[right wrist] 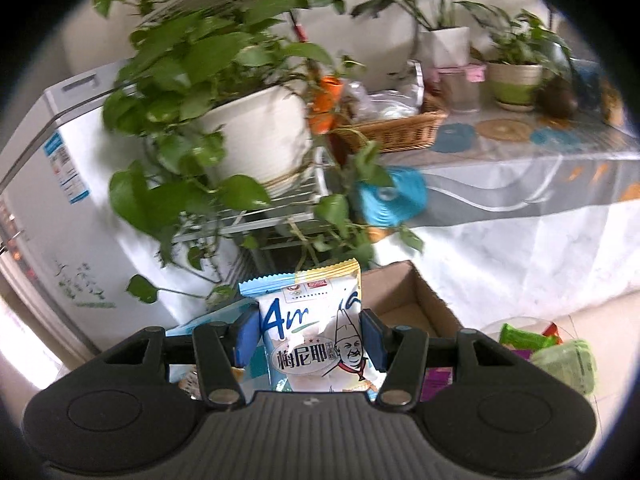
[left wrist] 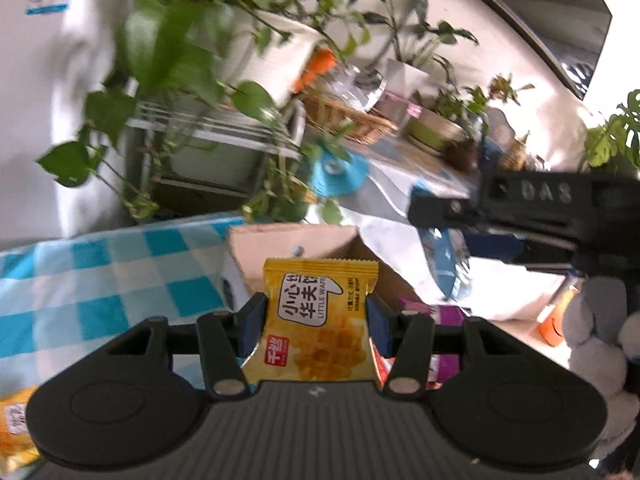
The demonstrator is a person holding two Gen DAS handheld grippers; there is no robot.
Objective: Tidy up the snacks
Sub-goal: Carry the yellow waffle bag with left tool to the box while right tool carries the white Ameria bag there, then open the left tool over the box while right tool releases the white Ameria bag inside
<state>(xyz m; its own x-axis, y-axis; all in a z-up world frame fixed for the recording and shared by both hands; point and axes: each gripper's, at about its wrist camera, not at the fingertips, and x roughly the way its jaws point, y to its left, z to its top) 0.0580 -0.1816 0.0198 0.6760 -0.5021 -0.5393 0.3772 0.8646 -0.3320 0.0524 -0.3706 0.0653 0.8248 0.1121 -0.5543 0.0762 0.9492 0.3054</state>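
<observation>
My left gripper (left wrist: 316, 322) is shut on a yellow wafer packet (left wrist: 320, 320) and holds it upright above an open cardboard box (left wrist: 296, 246). My right gripper (right wrist: 310, 338) is shut on a white and blue biscuit packet (right wrist: 316, 340), held upright in front of the same cardboard box (right wrist: 404, 296). The right gripper's black body (left wrist: 532, 204) shows at the right of the left wrist view. Purple packets (left wrist: 448, 314) lie to the right below the left gripper.
A blue checked cloth (left wrist: 100, 280) covers the surface at left. Another yellow packet (left wrist: 16, 424) lies at the lower left. Green packets (right wrist: 560, 352) lie at right. Potted plants (right wrist: 256, 136), a wire rack, a wicker basket (right wrist: 400, 132) and a draped table (right wrist: 520, 208) stand behind.
</observation>
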